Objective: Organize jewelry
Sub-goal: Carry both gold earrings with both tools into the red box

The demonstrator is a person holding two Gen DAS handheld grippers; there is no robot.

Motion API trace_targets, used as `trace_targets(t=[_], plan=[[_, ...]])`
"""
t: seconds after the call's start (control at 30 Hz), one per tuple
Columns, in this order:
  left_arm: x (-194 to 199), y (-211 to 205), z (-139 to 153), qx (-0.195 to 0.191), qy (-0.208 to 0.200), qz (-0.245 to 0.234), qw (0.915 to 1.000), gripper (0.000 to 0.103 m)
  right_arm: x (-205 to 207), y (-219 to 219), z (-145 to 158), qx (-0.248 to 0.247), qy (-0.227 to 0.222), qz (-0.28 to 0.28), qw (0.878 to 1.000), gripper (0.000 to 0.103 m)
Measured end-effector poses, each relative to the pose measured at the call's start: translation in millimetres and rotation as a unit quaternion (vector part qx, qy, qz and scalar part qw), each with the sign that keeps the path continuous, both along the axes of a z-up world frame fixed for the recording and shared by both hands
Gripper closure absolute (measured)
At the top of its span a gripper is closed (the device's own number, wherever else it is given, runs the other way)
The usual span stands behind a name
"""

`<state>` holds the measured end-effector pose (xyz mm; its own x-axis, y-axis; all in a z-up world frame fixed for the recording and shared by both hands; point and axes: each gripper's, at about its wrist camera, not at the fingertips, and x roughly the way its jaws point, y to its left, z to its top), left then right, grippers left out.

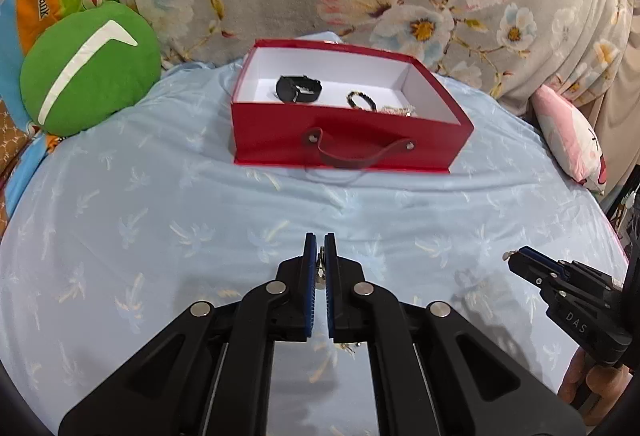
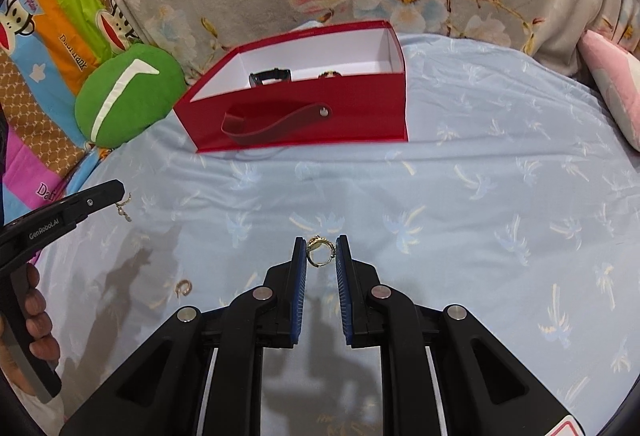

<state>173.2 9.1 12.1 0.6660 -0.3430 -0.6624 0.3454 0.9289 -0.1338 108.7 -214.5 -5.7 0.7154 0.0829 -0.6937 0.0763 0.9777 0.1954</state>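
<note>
Both claws pinch jewelry — left claw (image 1: pixel 319 248) a small earring (image 1: pixel 320 268), right claw (image 2: pixel 321 250) a gold ring (image 2: pixel 319 251) — with the red box (image 1: pixel 344 139) straight ahead toward the bed's far edge.

The right gripper (image 2: pixel 321 250) pinches a gold ring (image 2: pixel 319 252) above the bedsheet (image 2: pixel 460 195), nearer than the red box (image 2: pixel 304 119); the left gripper (image 2: pixel 120 195) clamps an earring (image 2: pixel 125 209) left of that box.

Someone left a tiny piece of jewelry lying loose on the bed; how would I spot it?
Start at the red box on the pale blue sheet, then come toward the near edge, left of the right gripper. There lies a small gold ring, flat on the sheet beside the shadows. Unlike the gold ring pinched in that gripper's jaws, nothing holds it.
</note>
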Motion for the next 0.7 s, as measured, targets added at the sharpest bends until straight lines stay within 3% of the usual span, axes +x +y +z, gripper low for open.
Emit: trace_targets(t=[0.4, 0.7], plan=[[29.2, 2.9, 39.2, 0.011, -0.045, 0.015, 0.9988, 0.1, 31.9, -5.1, 45.8, -0.019, -0.048, 0.014, 0.999, 0.089], [79.0, -17.9, 62.8, 0.014, -0.064, 0.015, 0.9977, 0.1, 89.8, -12.7, 78.6, -0.03, -0.071, 0.026, 0.997, 0.089]])
